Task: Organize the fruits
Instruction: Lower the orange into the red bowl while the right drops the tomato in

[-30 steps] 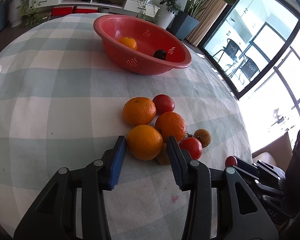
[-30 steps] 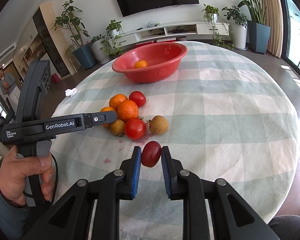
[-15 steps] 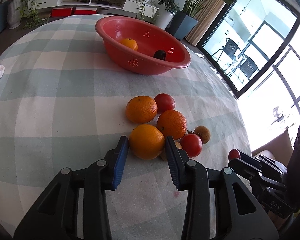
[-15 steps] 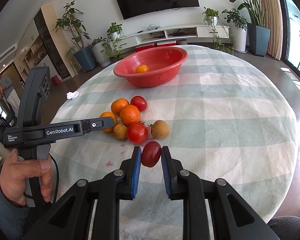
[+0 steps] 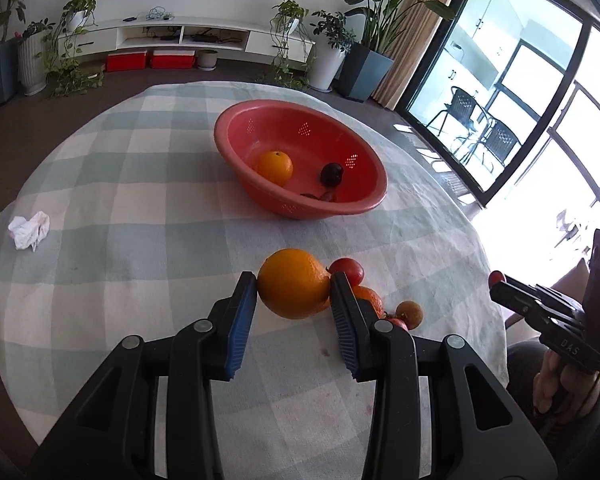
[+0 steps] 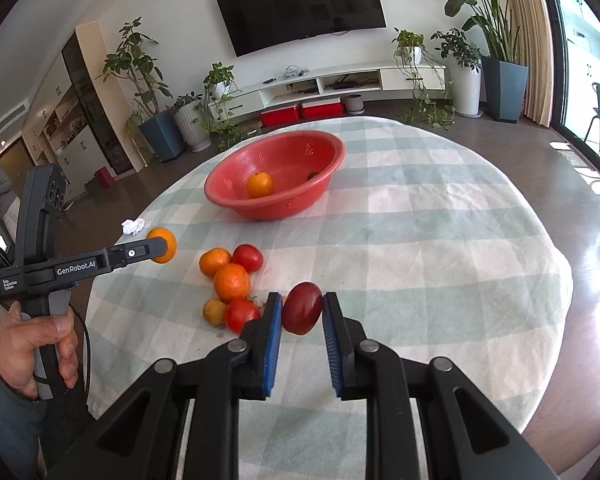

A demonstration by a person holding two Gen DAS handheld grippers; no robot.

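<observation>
My left tool [image 5: 293, 296] grips the orange [image 5: 292, 283] across its firm middle; my right tool [image 6: 301, 310] pinches the soft, bruisable tomato [image 6: 302, 307], above the desk's [image 6: 440, 248] near edge.

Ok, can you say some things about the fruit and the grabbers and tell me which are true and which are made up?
1. The left gripper holds an orange. True.
2. The right gripper is empty. False: it grips a dark red fruit.
3. The bowl is blue. False: it is red.
4. An orange is in the bowl. True.
5. Some fruit lies on the tablecloth. True.
</observation>
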